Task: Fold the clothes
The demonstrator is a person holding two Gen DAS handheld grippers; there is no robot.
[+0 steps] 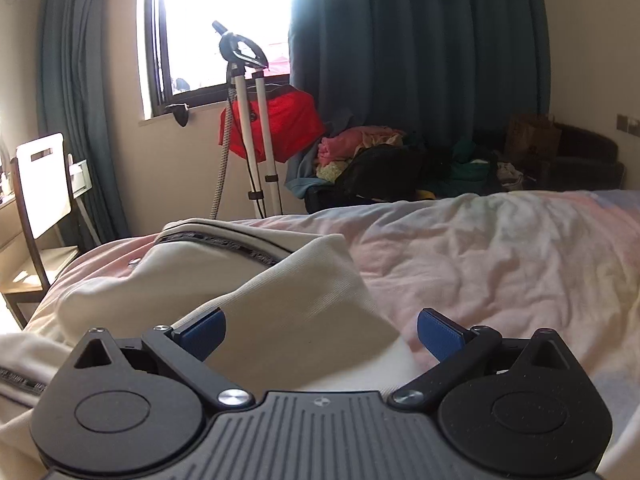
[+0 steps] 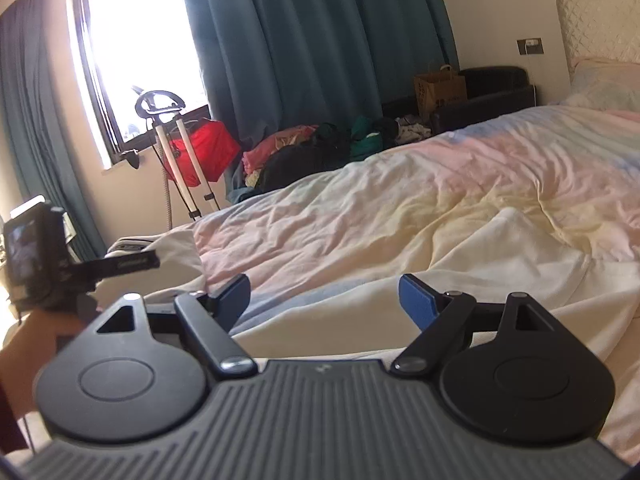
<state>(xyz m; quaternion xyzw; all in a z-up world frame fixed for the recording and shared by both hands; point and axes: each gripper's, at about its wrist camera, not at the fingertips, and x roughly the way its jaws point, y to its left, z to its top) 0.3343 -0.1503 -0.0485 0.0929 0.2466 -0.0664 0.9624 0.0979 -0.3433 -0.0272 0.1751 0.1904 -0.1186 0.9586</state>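
A sunlit bedroom, teal curtains point(image 1: 420, 60) beside a bright window, a rumpled pastel quilt point(image 1: 500, 248) across the bed. The cream knit garment with dark lettered trim point(image 1: 280, 292) lies in the lower left of my left view, one corner flipped over itself; in my right view its pale cloth point(image 2: 500, 264) spreads at lower right. My left gripper point(image 1: 322, 334) stands wide with nothing clamped, cloth beneath its jaws; my right gripper point(image 2: 324, 298) is likewise spread and empty. To fold cleanly, I judge each should pinch a single layer at an edge, then lift evenly.
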